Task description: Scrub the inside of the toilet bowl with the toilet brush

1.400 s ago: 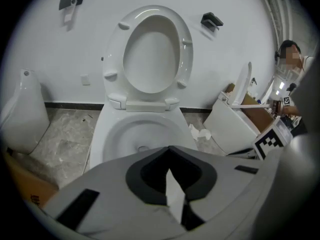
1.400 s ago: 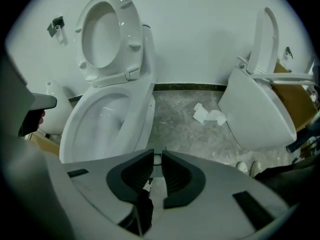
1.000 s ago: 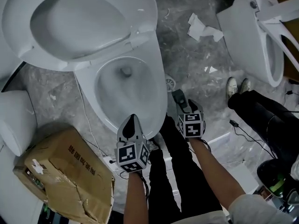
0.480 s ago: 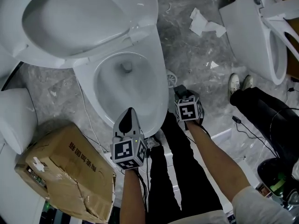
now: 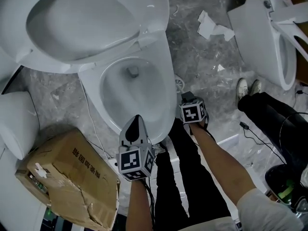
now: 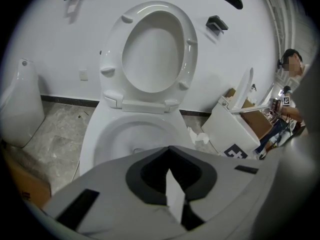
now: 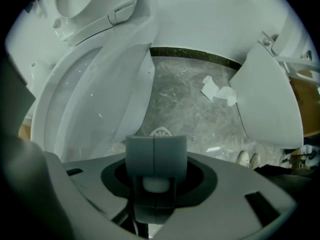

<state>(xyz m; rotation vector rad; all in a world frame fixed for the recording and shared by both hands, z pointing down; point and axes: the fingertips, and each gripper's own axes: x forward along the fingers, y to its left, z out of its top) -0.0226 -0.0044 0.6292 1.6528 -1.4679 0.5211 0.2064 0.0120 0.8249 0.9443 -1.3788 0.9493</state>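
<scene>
Well, head view: left claw (image 5: 136, 123) tips together, empty, over front rim of toilet bowl (image 5: 167, 100); seat (image 5: 77, 23) raised. Right claw (image 5: 187, 97) pointing down at floor (image 5: 202, 66) right of bowl, just beside white spoked holder (image 5: 179, 83). Left gripper view: jaws together, nothing between, bowl straight ahead. Right gripper view: jaws just been closing, now clamped round white rounded handle end of toilet brush (image 7: 157, 184); holder just beyond tips.

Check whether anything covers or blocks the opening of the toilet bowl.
Nothing visible blocks it. The toilet bowl lies open with its seat raised. The left gripper, jaws together, hangs near the front rim, short of the opening.
</scene>
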